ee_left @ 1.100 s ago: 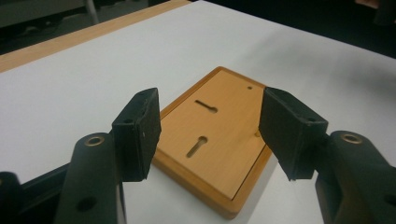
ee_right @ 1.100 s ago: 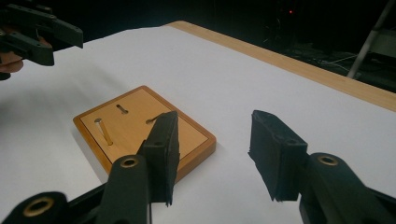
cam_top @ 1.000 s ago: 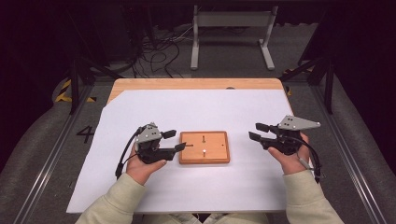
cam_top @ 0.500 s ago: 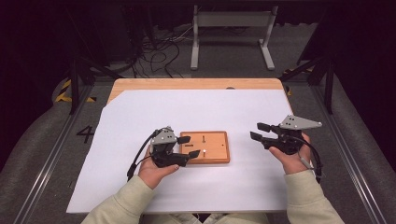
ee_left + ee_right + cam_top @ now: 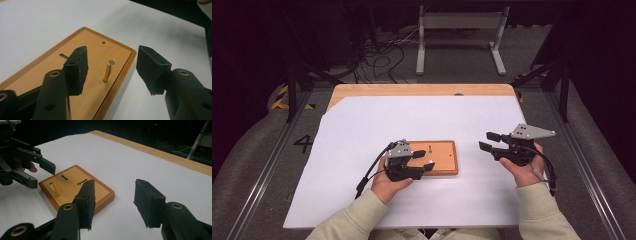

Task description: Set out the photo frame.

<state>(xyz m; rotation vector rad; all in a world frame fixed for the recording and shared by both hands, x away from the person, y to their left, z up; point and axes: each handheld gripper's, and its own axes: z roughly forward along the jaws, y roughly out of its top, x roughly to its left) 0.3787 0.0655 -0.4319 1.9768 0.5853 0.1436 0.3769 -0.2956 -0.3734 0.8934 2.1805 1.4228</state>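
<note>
A small wooden board (image 5: pixel 443 159) lies on the white sheet, and a brass pin (image 5: pixel 109 70) stands upright in it near one edge. My left gripper (image 5: pixel 424 160) hangs over the board's left end. Its jaws have just been closing and now straddle the pin without touching it; the left gripper (image 5: pixel 112 53) is open. The right gripper view catches the same pin (image 5: pixel 54 189) beside the left gripper's fingers (image 5: pixel 47 165). My right gripper (image 5: pixel 486 140) is held to the right of the board, open, with nothing between its jaws (image 5: pixel 115 186).
The board (image 5: pixel 100 192) has two dark slots and a small hole (image 5: pixel 103 42). A white sheet (image 5: pixel 362 130) covers most of the wooden table (image 5: pixel 422 90). Beyond the table's far edge are cables and a metal stand (image 5: pixel 459 30).
My left gripper has moved right and lower, from beside the board to over its left end, and its jaws stand narrower. The right gripper has stayed put.
</note>
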